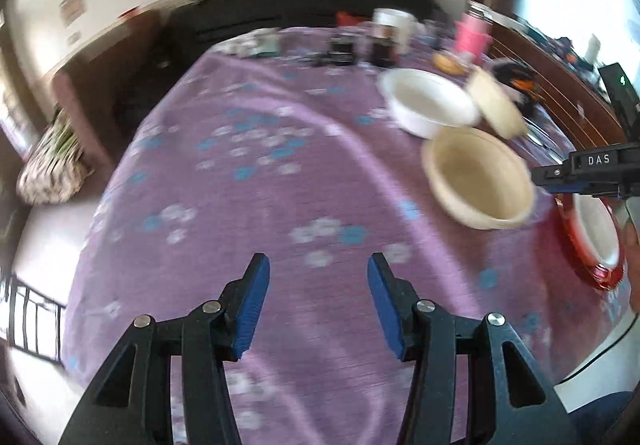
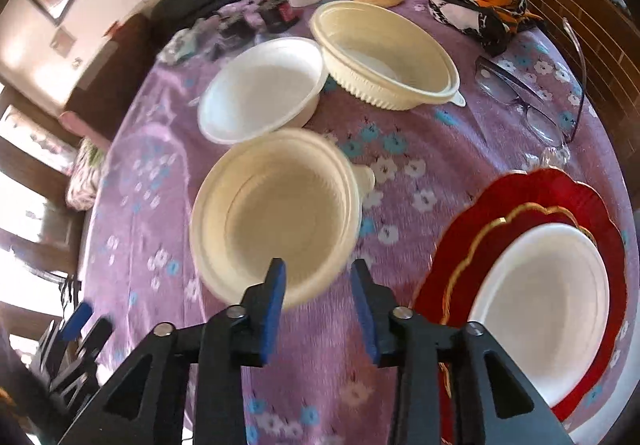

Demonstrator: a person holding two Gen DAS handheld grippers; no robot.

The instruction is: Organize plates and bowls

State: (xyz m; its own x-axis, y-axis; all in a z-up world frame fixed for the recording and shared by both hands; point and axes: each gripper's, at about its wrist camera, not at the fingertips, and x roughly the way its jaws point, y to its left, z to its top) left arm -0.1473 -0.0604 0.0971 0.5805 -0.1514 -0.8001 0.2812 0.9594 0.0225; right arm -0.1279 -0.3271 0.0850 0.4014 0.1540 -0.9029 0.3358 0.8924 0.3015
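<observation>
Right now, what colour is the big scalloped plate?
The scalloped plate is red with gold trim, clearest in the right wrist view.

Both wrist views look down along their tongs, sharing the nearest cream bowl (image 1: 478, 177) (image 2: 276, 213)

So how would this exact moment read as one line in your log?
left tongs: open, empty | right tongs: open, at near rim of nearest cream ribbed plastic bowl | white plate on red scalloped plate
</observation>
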